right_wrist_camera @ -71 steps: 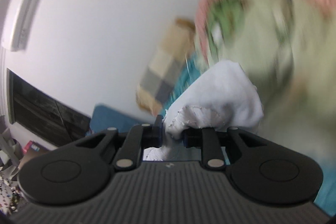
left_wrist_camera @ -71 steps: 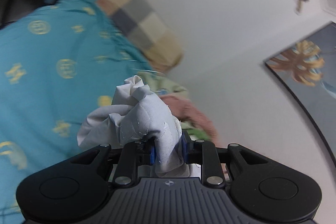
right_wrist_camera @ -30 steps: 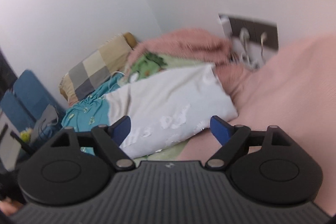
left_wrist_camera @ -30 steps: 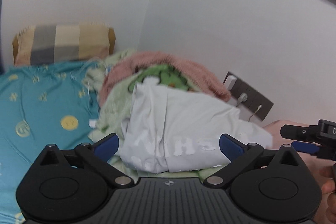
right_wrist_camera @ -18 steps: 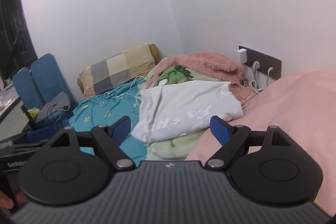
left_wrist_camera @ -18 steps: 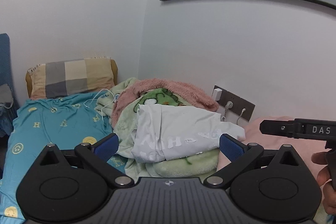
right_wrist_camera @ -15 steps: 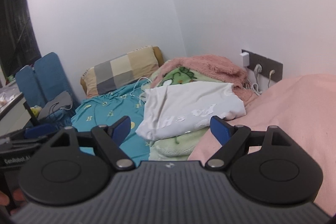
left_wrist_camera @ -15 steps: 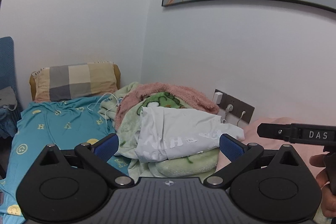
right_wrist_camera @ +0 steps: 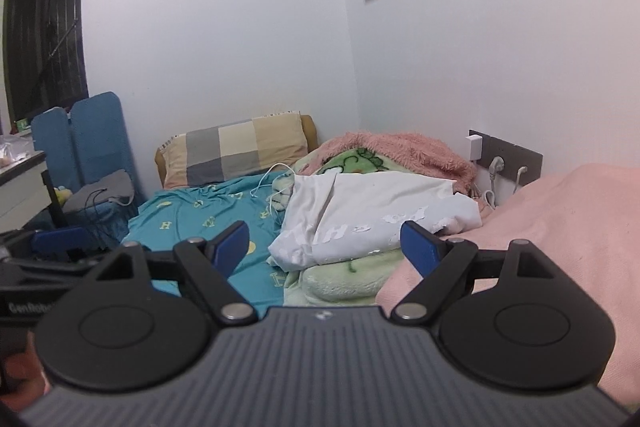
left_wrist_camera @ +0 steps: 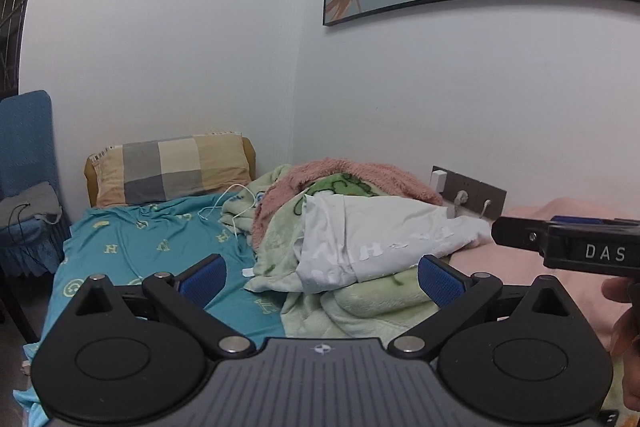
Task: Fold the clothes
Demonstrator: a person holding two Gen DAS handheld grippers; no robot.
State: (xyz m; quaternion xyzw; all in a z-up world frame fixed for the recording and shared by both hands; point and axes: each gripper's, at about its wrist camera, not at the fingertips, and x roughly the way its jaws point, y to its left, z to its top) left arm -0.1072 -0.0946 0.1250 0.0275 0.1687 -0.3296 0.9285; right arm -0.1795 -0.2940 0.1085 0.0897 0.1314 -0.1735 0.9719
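A folded white shirt (left_wrist_camera: 376,239) with pale lettering lies on a heap of green and pink blankets (left_wrist_camera: 280,227) on the bed; it also shows in the right wrist view (right_wrist_camera: 372,219). My left gripper (left_wrist_camera: 320,277) is open and empty, held back from the shirt. My right gripper (right_wrist_camera: 324,245) is open and empty, also well short of the shirt. The right gripper's body shows at the right edge of the left wrist view (left_wrist_camera: 568,247), held by a hand.
A teal sheet (left_wrist_camera: 140,259) covers the bed, with a checked pillow (left_wrist_camera: 172,171) at the wall. A pink blanket (right_wrist_camera: 560,235) lies at the right. White cables (right_wrist_camera: 276,187), a wall socket strip (right_wrist_camera: 508,155) and a blue chair (right_wrist_camera: 80,147) stand around.
Both grippers let go of the white shirt, opened, and drew back from the bed. The shirt now lies folded on the blanket heap, farther away in both views.
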